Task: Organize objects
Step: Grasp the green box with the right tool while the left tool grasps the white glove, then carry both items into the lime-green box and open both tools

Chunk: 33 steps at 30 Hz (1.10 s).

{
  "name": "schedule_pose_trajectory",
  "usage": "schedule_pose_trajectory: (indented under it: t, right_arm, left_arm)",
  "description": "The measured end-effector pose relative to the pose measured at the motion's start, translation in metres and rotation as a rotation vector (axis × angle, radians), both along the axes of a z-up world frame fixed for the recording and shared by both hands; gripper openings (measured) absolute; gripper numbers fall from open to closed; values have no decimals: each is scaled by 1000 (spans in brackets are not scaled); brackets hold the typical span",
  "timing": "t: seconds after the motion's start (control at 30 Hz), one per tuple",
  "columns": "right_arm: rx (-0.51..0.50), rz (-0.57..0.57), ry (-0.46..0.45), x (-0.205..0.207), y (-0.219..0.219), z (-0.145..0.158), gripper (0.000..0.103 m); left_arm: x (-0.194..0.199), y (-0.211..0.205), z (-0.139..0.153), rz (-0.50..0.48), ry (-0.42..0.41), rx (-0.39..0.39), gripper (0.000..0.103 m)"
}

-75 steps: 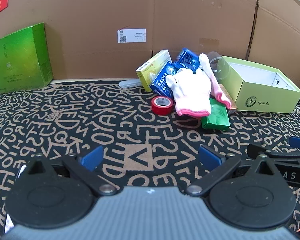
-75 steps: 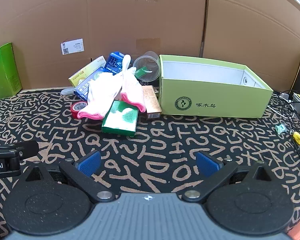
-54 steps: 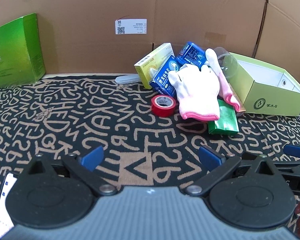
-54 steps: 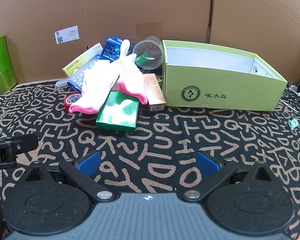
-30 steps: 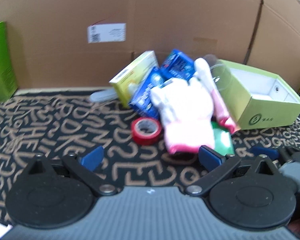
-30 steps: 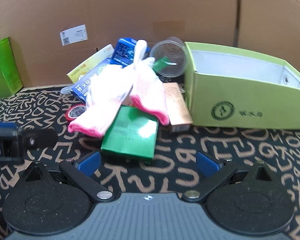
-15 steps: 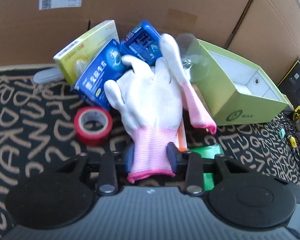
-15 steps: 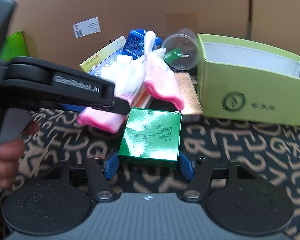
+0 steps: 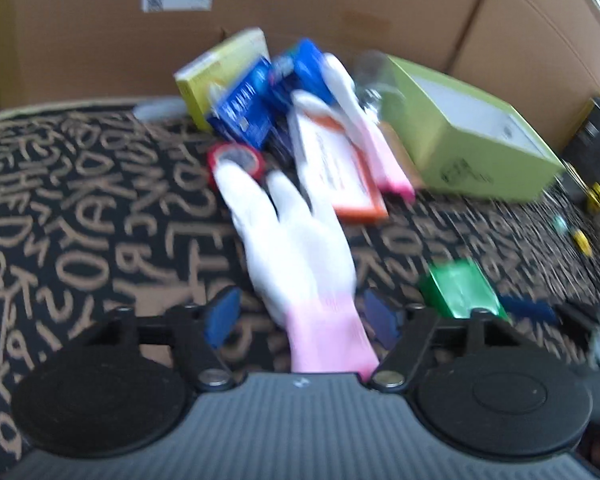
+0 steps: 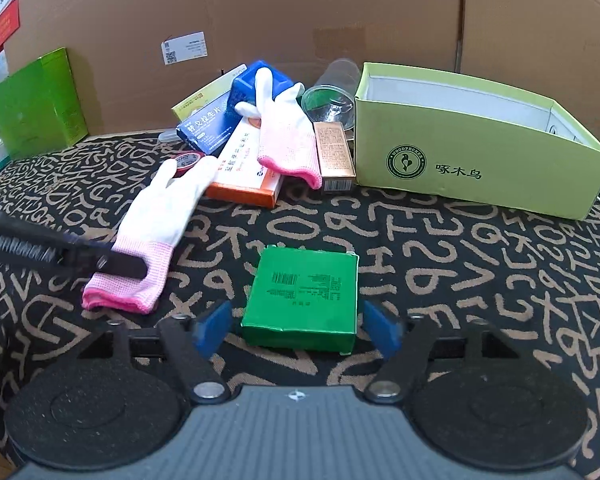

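A white glove with a pink cuff (image 9: pixel 296 248) lies flat on the letter-patterned mat, its cuff between the pads of my left gripper (image 9: pixel 300 316). The jaws are opening and neither pad presses on the cuff. From the right wrist view, the same glove (image 10: pixel 160 216) has one left finger (image 10: pixel 60 256) lying across its cuff. A flat green box (image 10: pixel 304 284) rests on the mat inside my right gripper (image 10: pixel 296 328), whose jaws are opening, with a gap on each side. A second glove (image 10: pixel 284 136) drapes over the pile behind.
The pile holds an orange-and-white box (image 10: pixel 244 168), blue boxes (image 10: pixel 208 124), a yellow box (image 9: pixel 220 76), red tape (image 10: pixel 188 159), a copper box (image 10: pixel 334 152) and a clear cup (image 10: pixel 332 100). An open lime box (image 10: pixel 480 160) stands right, a tall green box (image 10: pixel 36 100) left. Cardboard walls enclose the back.
The left gripper, shut on the glove's cuff before, dragged the glove off the pile toward the front and has parted. The right gripper pulled the green box forward and widened.
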State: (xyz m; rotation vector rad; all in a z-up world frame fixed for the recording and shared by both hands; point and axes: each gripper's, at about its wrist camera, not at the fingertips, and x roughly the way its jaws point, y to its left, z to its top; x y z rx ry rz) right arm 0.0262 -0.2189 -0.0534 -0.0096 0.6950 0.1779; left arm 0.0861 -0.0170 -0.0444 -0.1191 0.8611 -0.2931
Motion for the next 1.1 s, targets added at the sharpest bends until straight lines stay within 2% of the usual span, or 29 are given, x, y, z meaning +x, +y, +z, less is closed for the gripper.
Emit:
schedule_pose_trajectory:
  t: [0.1,0.13,0.2,0.27,0.3,0.33,0.43,0.57,0.7,0.8,0.97,1.1]
  right_arm:
    - [0,-3,-3,-2,2,1,77]
    - [-3,-9,-1,-3,1,0,77]
    - [-13,-19,2,-2,1,-1,77]
    - [-14,-26,4,1,1,-4,77]
    - [-15,-28,10,3,2,-6,76]
    - [-20,-27,16,5,4,-8,68]
    - [-43,-16,0,5,8,-8,67]
    - [-16,-10,-29,-4,0,0,66]
    - [-2,-59,-97,-8,-24,22,66]
    - [-21,-111,-179,-4,-45,46,66]
    - [-100,-183,-292,15,-75,79,66]
    - [-128,-264,-342,44,-103,91,66]
  left_arm:
    - [14,-10,-6,3,9,35,69]
    - [16,-12,-10,-7,18,37,56]
    - [16,-18,-13,-19,2,56,45]
    - [13,-23,-13,-34,3,62,19]
    - [12,-23,-12,-41,13,33,15]
    - [10,-24,-11,-52,15,6,12]
    - [-1,-35,0,-84,-16,-26,10]
    - [-14,-56,33,-171,-100,-74,10]
    - [-9,-84,71,-251,-200,-110,10]
    - [2,-110,94,-294,-269,-101,10]
    - [38,-142,117,-363,-261,-180,10]
    - [85,-164,115,-370,-221,-207,10]
